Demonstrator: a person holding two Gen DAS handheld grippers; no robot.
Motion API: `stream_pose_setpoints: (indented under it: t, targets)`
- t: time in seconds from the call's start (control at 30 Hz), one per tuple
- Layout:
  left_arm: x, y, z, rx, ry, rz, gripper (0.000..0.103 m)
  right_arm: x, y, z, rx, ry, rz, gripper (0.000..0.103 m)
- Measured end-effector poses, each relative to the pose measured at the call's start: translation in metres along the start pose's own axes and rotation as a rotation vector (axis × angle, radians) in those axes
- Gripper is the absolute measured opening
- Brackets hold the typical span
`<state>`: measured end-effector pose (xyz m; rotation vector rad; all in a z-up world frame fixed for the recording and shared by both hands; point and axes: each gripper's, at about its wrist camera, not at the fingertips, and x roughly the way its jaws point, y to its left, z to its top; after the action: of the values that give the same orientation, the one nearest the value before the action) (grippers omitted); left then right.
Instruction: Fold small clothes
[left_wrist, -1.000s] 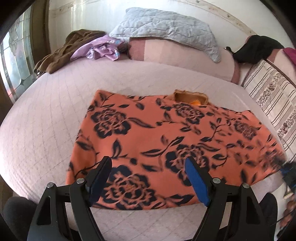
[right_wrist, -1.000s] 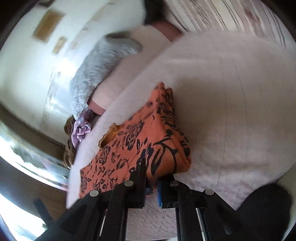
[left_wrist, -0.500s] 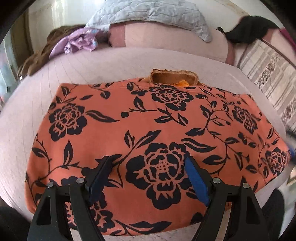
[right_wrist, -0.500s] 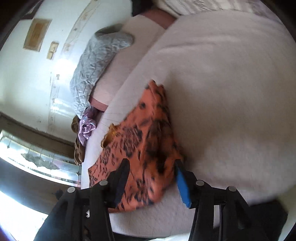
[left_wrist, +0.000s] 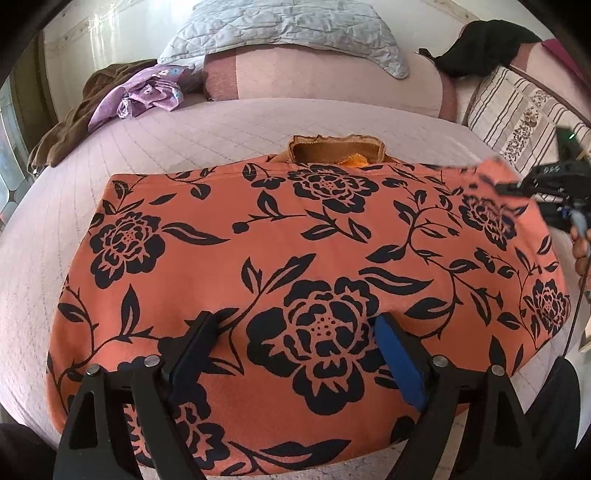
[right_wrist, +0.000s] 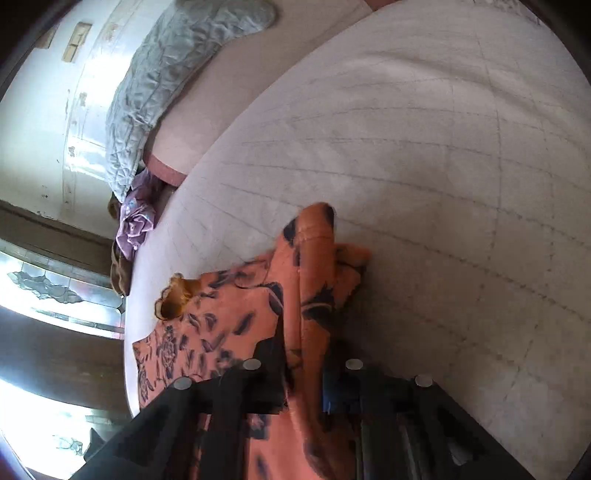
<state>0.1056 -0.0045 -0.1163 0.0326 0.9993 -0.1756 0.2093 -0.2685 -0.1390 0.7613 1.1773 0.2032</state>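
Left side: the left hand-held gripper (left_wrist: 295, 354) hovers over the near edge of the orange floral garment (left_wrist: 303, 266), jaws wide and opening, with nothing between them but the cloth lying below. The garment lies spread flat across the bed (left_wrist: 207, 133), a tan collar (left_wrist: 336, 149) at its far edge.

Right side: the right hand-held gripper (right_wrist: 304, 373) has a raised ridge of the garment's right end between its jaws, which are closing on it (the frame is blurred, so the exact bite is unclear).

Judgement: the fabric looks light, soft and limp, likely to sag and crease wherever unsupported. Corners and hems offer the best hold; a mid-panel pinch would probably bunch it.
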Motion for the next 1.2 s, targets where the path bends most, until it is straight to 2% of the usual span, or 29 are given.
stream_pose_setpoints:
  t: [0.07, 0.13, 0.17, 0.2, 0.27, 0.3, 0.4, 0.43, 0.5, 0.6, 0.67, 0.73, 0.77, 0.8, 0.83, 0.87, 0.93, 1.0, 1.1, 1.13, 1.2]
  targets:
    - [0.001, 0.0, -0.001, 0.006, -0.007, -0.001, 0.088, -0.015, 0.019, -0.007, -0.058, -0.082, -0.062, 0.014]
    - [0.001, -0.001, -0.001, 0.012, -0.003, 0.005, 0.088, -0.004, 0.014, -0.008, -0.054, -0.054, -0.134, 0.016]
    - [0.001, 0.0, -0.001, 0.011, 0.001, 0.002, 0.088, 0.007, 0.008, -0.009, -0.044, -0.023, -0.168, 0.022]
    - [0.001, 0.001, -0.001, 0.009, 0.004, -0.005, 0.088, 0.008, 0.005, -0.01, -0.03, -0.029, -0.171, 0.029]
    - [0.001, 0.002, -0.001, 0.006, 0.005, -0.012, 0.088, -0.007, 0.006, -0.014, -0.01, -0.08, -0.202, 0.045]
    - [0.001, 0.001, -0.001, 0.009, 0.006, -0.008, 0.088, -0.014, 0.009, -0.015, -0.013, -0.1, -0.232, 0.064]
    - [0.002, 0.0, 0.0, -0.003, 0.012, 0.001, 0.088, -0.046, 0.023, -0.025, -0.05, -0.195, -0.273, 0.066]
    - [0.001, 0.0, 0.001, -0.011, 0.015, -0.001, 0.088, -0.056, 0.029, -0.03, -0.056, -0.218, -0.27, 0.066]
    - [-0.005, 0.003, 0.004, -0.042, 0.019, -0.016, 0.088, -0.073, 0.04, -0.044, -0.058, -0.237, -0.188, 0.067]
    - [-0.026, 0.014, 0.004, -0.107, -0.019, -0.038, 0.088, -0.075, 0.061, -0.072, -0.076, -0.176, -0.01, 0.068]
    - [-0.044, 0.024, 0.0, -0.12, -0.068, -0.021, 0.088, -0.063, 0.065, -0.092, -0.089, -0.109, 0.089, 0.071]
    - [-0.047, 0.038, -0.007, -0.141, -0.066, 0.014, 0.088, -0.046, 0.056, -0.105, -0.07, -0.06, 0.097, 0.072]
    - [-0.042, 0.046, -0.01, -0.152, -0.033, 0.037, 0.088, -0.03, 0.04, -0.11, -0.027, -0.025, 0.043, 0.071]
    - [-0.035, 0.054, -0.014, -0.165, 0.009, 0.065, 0.088, -0.025, 0.029, -0.111, 0.019, -0.013, 0.041, 0.07]
    - [-0.028, 0.064, -0.018, -0.185, 0.054, 0.091, 0.088, -0.03, 0.021, -0.113, 0.068, -0.043, 0.093, 0.07]
    - [-0.022, 0.077, -0.023, -0.228, 0.09, 0.106, 0.085, -0.036, 0.022, -0.111, 0.075, -0.051, 0.098, 0.07]
    - [-0.031, 0.085, -0.025, -0.258, 0.049, 0.069, 0.083, -0.049, 0.03, -0.109, 0.049, -0.071, 0.116, 0.072]
    - [-0.039, 0.087, -0.025, -0.271, 0.029, 0.076, 0.083, -0.054, 0.034, -0.11, 0.019, -0.079, 0.146, 0.077]
    - [-0.035, 0.087, -0.029, -0.244, 0.056, 0.1, 0.081, -0.038, 0.019, -0.116, 0.047, -0.037, 0.058, 0.079]
    - [-0.035, 0.086, -0.03, -0.232, 0.061, 0.108, 0.079, -0.036, 0.01, -0.117, 0.08, -0.036, 0.085, 0.079]
    - [-0.043, 0.087, -0.029, -0.248, 0.042, 0.111, 0.079, -0.044, 0.014, -0.12, 0.08, -0.057, 0.086, 0.079]
